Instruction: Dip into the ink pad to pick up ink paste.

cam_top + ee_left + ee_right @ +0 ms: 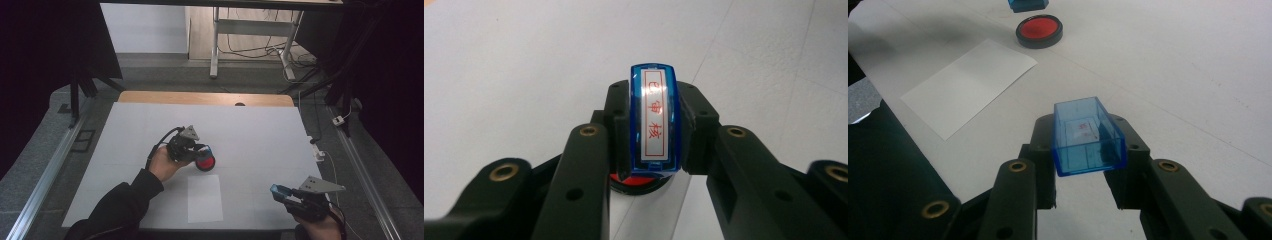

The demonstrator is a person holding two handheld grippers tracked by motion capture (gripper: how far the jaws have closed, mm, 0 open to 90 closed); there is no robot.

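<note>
My left gripper (201, 149) is shut on a blue stamp (655, 120) whose white label bears red characters. It holds the stamp just above a round red ink pad (205, 162) near the middle of the table; the pad's red edge (640, 183) peeks out under the stamp. My right gripper (281, 192), near the front right edge, is shut on a clear blue box-shaped cap (1088, 137) with its open side up. From the right gripper view, the ink pad (1039, 30) lies ahead and the stamp's bottom (1028, 5) hangs over it. A white sheet of paper (205, 198) lies in front of the pad.
A white cover (260, 130) spreads over the table, with a wooden strip (205, 98) along the far edge. Metal rails (45, 180) run along the floor on both sides. A desk frame and cables (250, 45) stand beyond the table.
</note>
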